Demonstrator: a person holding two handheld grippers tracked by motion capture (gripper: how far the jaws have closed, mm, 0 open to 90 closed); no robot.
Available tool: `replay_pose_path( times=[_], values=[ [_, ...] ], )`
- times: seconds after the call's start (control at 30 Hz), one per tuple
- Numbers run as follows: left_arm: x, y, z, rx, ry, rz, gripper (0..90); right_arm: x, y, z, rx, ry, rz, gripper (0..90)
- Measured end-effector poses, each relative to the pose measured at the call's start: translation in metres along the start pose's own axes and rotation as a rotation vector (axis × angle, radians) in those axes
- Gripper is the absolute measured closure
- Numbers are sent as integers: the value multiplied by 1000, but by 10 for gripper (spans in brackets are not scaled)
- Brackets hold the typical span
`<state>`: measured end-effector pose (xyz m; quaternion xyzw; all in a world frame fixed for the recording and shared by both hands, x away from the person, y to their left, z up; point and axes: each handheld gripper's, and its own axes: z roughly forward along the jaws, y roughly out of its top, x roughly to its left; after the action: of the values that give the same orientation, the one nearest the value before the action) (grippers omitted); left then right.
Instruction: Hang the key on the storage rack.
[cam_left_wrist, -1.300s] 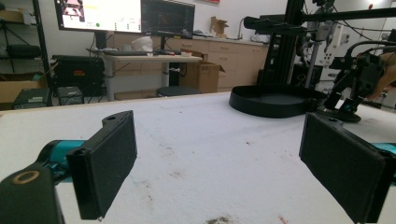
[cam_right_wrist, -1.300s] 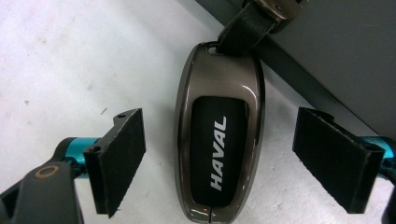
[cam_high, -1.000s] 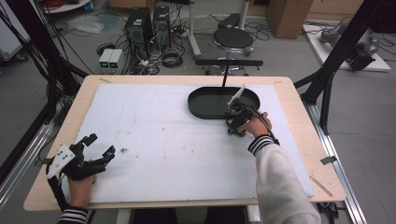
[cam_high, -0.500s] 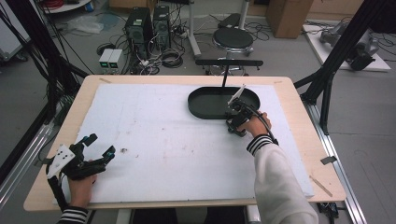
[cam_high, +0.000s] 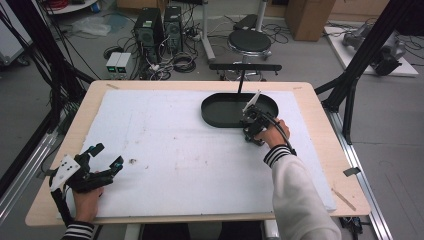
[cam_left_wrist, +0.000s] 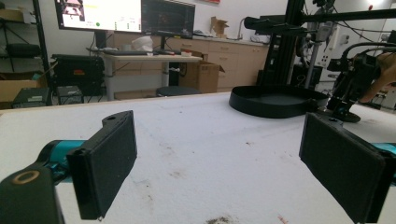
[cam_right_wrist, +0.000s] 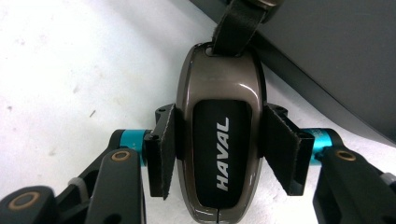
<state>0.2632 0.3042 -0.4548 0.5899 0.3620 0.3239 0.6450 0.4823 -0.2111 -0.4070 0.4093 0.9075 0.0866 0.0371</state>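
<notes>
Key fob (cam_right_wrist: 218, 140) is clamped across its width by the right tool (cam_right_wrist: 218, 154), just outside the tray (cam_high: 220, 116) rim. Fob's long axis points to 12 o'clock, strap end toward the tray. Left tool (cam_high: 100, 159) rests wide open, empty, well apart at 8 o'clock.

Black jaws (cam_right_wrist: 161, 151) — teal joints, striped cuffs (cam_high: 278, 152)

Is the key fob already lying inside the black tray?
No: the right gripper clamps the key fob over the white mat, beside the tray.
</notes>
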Motion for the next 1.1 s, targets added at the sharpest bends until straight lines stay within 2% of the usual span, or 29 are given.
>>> replay_pose_path(
  times=[0.13, 0.33, 0.53, 0.6, 0.67, 0.87, 1.1],
  values=[
    [0, 0, 0, 0, 2, -3, 116, 0, -1, -4, -25, 9, -21, 482],
    [0, 0, 0, 0, 2, -3, 116, -2, -4, -14, -68, 19, -18, 482],
    [0, 0, 0, 0, 1, 0, 116, -4, -10, -29, -152, 47, -34, 483],
    [0, 0, 0, 0, 0, 0, 116, -4, -11, -32, -164, 51, -39, 483],
    [0, 0, 0, 1, -1, 2, 116, -2, -12, -38, -204, 57, -36, 483],
    [-1, 0, 0, 0, -1, 4, 116, -5, -17, -53, -313, 48, -41, 483],
    [-1, 0, 0, 2, -1, 5, 117, -10, -25, -68, -392, 15, -19, 483]
  ],
)
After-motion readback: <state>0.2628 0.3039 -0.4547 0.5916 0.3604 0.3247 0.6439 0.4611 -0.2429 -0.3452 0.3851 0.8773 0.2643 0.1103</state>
